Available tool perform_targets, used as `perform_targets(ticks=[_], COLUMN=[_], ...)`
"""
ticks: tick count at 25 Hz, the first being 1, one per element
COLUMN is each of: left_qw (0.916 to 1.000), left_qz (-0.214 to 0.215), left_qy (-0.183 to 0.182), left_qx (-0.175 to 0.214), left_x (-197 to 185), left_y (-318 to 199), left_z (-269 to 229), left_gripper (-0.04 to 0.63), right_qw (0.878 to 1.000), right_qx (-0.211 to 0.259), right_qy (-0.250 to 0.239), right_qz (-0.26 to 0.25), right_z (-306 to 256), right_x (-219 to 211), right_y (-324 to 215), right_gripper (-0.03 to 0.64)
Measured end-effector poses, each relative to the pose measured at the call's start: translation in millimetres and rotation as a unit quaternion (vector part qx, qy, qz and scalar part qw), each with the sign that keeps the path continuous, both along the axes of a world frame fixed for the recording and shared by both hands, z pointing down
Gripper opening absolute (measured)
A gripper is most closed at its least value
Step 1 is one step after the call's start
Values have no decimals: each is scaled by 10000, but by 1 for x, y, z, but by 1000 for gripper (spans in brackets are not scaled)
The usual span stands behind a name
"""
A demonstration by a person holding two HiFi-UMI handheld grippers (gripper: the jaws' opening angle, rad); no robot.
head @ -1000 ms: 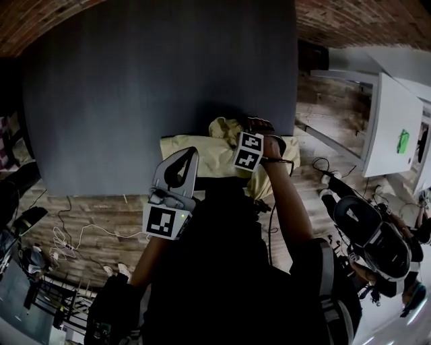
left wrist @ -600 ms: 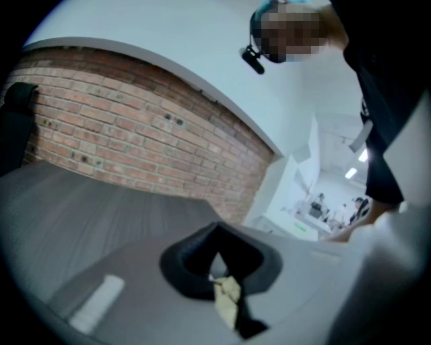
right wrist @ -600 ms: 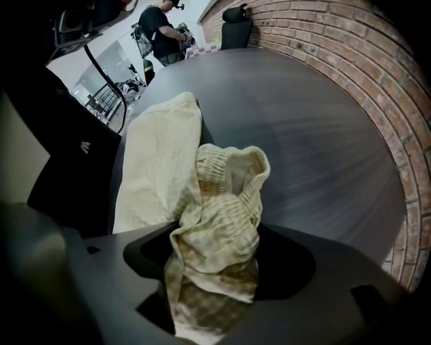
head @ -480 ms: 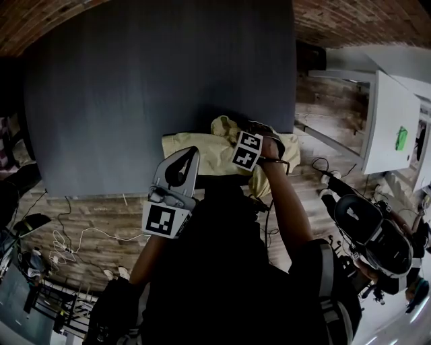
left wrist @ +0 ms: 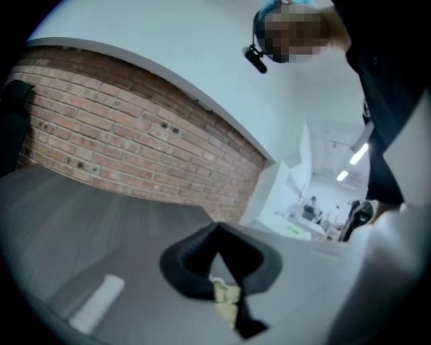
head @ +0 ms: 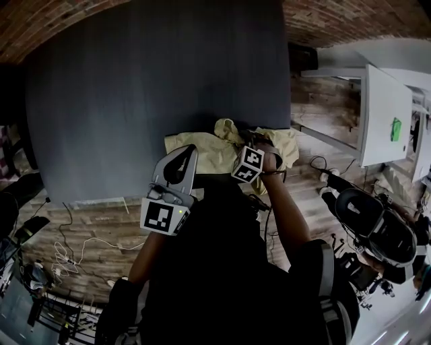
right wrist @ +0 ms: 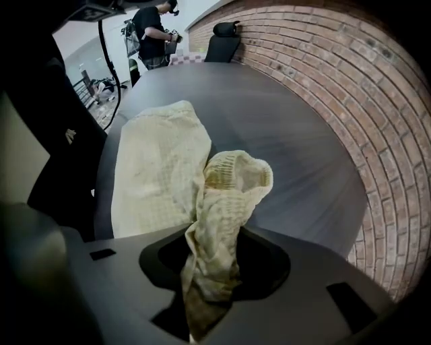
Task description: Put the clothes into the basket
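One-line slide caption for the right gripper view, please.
Right gripper, jaws just closed in, pinches a bunched fold of the pale yellow garment lying on the dark table.

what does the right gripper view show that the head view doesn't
Only the right gripper view: the right hand-held gripper seen close, its jaws having just been closing on a bunched fold of the yellow garment; a standing person and a black chair past the table's far end. Only the head view: the left hand-held gripper, a white table, cables on the wooden floor. Both: the dark table, the yellow garment, the brick wall.
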State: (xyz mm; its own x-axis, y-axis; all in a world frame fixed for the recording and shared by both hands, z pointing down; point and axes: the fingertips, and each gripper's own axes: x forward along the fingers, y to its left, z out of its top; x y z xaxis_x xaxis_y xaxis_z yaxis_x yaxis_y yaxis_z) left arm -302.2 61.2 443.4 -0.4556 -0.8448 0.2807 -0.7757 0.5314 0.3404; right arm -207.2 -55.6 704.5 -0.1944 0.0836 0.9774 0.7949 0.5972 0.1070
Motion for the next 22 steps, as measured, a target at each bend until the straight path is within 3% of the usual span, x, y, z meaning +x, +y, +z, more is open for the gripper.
perform_targets(ticks=[4, 9, 22], left_qw=[9999, 9997, 9986], left_qz=[59, 101, 196], left_qy=[-98, -153, -326], left_qx=[102, 183, 378], left_x=[-6, -7, -1], left_y=[9, 22, 59], left_z=[-7, -13, -31], left_gripper=[5, 5, 5], right_qw=[9987, 9922, 9580], right_qx=[1, -346, -967], right_qy=[-352, -801, -2017], right_qz=[361, 893, 1795], right_z=[-21, -57, -137], right_x=[-5, -14, -33], right_y=[4, 16, 50], right_gripper=[135, 132, 129])
